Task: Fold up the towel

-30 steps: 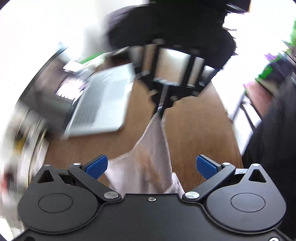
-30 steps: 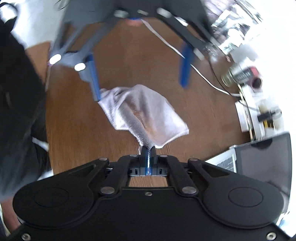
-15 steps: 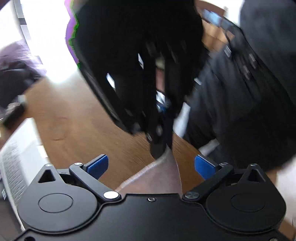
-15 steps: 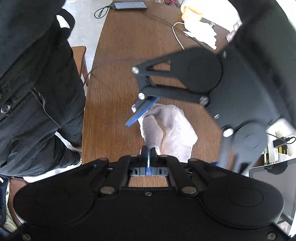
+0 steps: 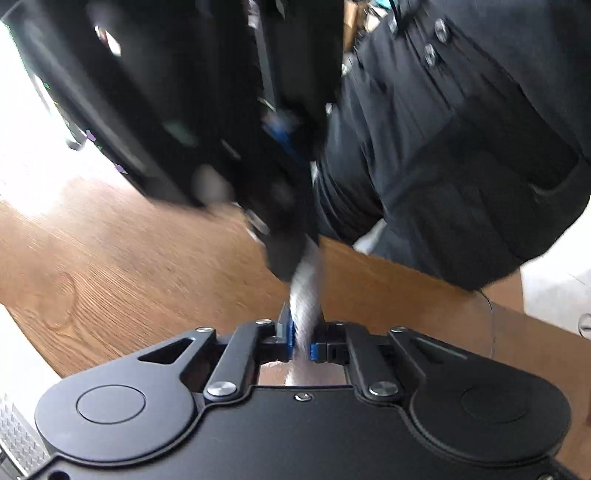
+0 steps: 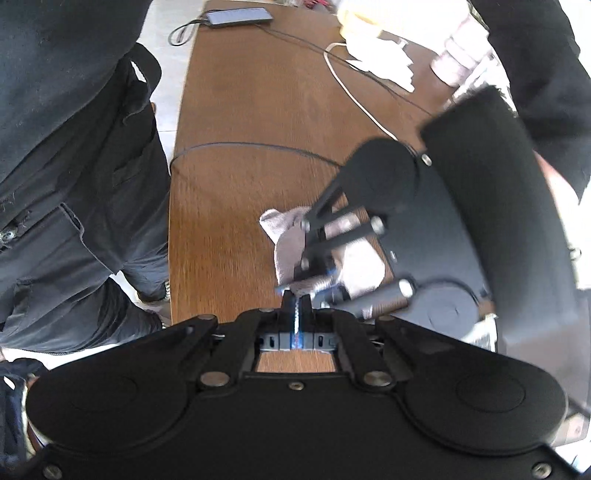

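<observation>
A small white towel [image 6: 286, 240] hangs bunched over the brown wooden table [image 6: 240, 110]. My left gripper [image 5: 301, 338] is shut on a stretch of the towel [image 5: 306, 291] that runs taut toward my right gripper. My right gripper [image 6: 295, 301] is shut on another edge of the towel. In the right wrist view the left gripper [image 6: 321, 273] sits just in front and to the right, almost touching mine. In the left wrist view the right gripper [image 5: 288, 258] is a dark blurred mass just ahead. Most of the towel is hidden behind the tools.
A person in dark clothes [image 6: 74, 147] stands at the table's left edge. A phone [image 6: 236, 16], black and white cables [image 6: 351, 88], white cloths [image 6: 380, 55] and a cup [image 6: 458, 62] lie at the far end. A laptop corner [image 5: 14, 435] shows in the left wrist view.
My left gripper was open around the towel and has shut on it, right beside my right gripper. The right gripper stayed shut on the towel throughout.
</observation>
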